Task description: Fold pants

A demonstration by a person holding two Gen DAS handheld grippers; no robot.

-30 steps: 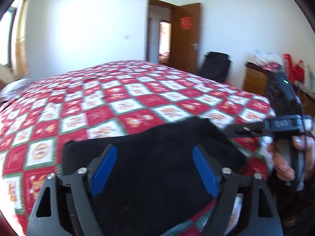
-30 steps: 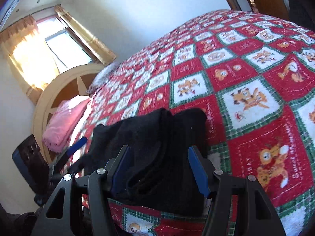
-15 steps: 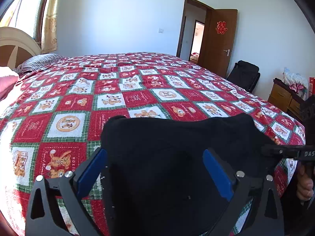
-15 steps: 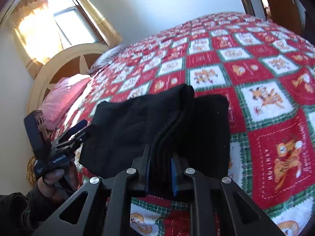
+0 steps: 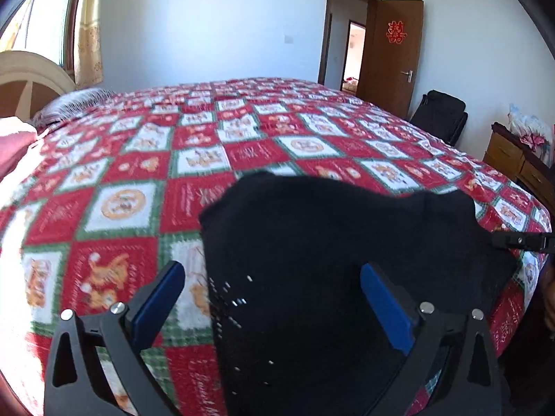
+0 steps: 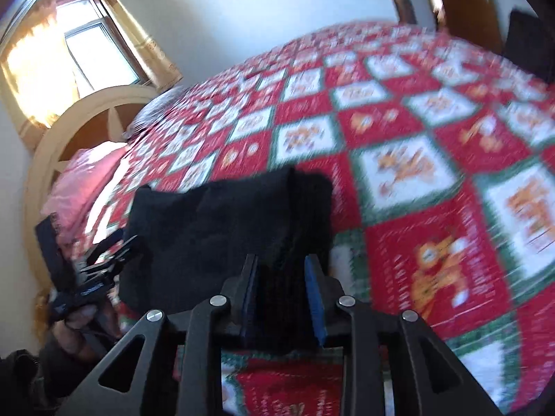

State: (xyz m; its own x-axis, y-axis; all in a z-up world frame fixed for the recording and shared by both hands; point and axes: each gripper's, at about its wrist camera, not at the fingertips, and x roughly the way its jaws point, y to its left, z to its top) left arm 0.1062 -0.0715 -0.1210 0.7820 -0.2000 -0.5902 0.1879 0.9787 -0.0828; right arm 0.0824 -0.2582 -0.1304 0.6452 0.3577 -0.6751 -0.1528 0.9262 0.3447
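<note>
The black pants (image 5: 333, 249) lie folded into a thick block on the red patchwork quilt (image 5: 131, 204) near the bed's front edge. My left gripper (image 5: 272, 270) is wide open above their left edge, one finger over the quilt, the other over the cloth, pinching nothing. In the right wrist view the pants (image 6: 208, 228) show a raised fold at their right side. My right gripper (image 6: 281, 263) has that fold between its blue pads; the jaws are opening, and the cloth still fills the gap. The left gripper (image 6: 86, 270) appears at the pants' far side, held by a hand.
A wooden headboard (image 6: 69, 128) and a pink pillow (image 6: 83, 180) stand at the bed's head. Beyond the bed are an open brown door (image 5: 399, 52), a black chair (image 5: 438, 114) and a wooden dresser (image 5: 517, 163). The quilt spreads wide beyond the pants.
My right gripper closed tight on the fold, then eased wider. My left gripper opened fully and shifted toward the pants' left edge, bringing more quilt into view.
</note>
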